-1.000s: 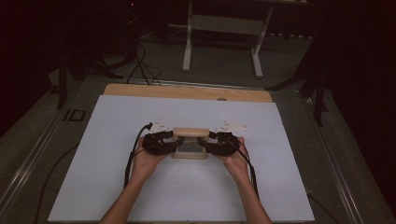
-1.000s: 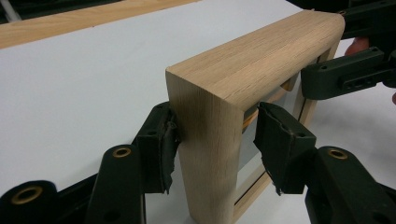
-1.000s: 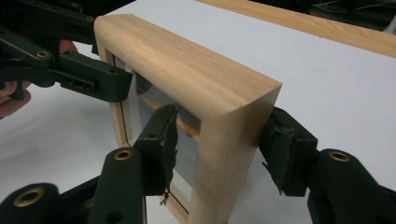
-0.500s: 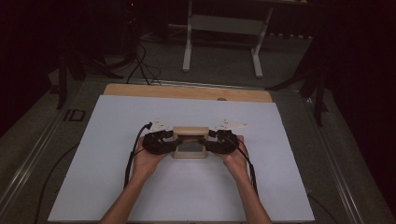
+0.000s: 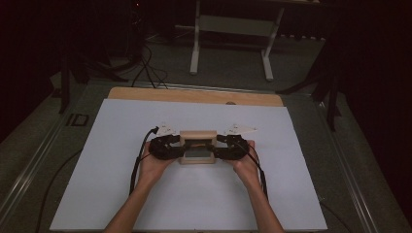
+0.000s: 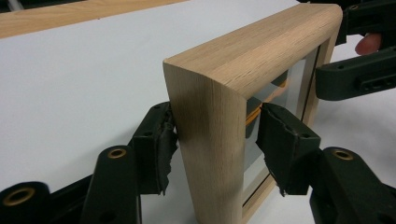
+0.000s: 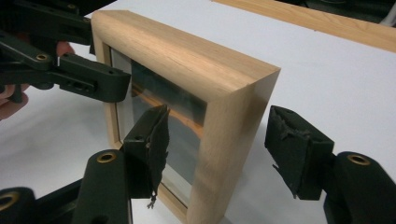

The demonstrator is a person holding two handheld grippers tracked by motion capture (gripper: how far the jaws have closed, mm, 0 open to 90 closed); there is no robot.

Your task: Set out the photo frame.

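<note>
A wide white sheet (image 5: pixel 194 194) covers most of the table, with a strip of bare wooden tabletop (image 5: pixel 194 95) showing along its far edge. Take the wooden picture frame (image 5: pixel 197 146) as the landmark: it stands upright on the sheet a little beyond the middle, with its glass pane (image 7: pixel 154 121) set inside the pale wood border.

On the frame's left side, the person's left hand (image 5: pixel 155 162) brings in the left gripper (image 6: pixel 215 140). Its jaws straddle the frame's left upright; the left pad (image 6: pixel 161 140) touches the wood, while the other pad sits just in front of the glass, so it is closed about the post or very nearly so.

On the frame's right side, the right hand (image 5: pixel 245 165) holds the right gripper (image 7: pixel 219 149). Its jaws are parted wide around the right upright, with a clear gap between the outer pad (image 7: pixel 292 147) and the wood; it grips nothing.
</note>
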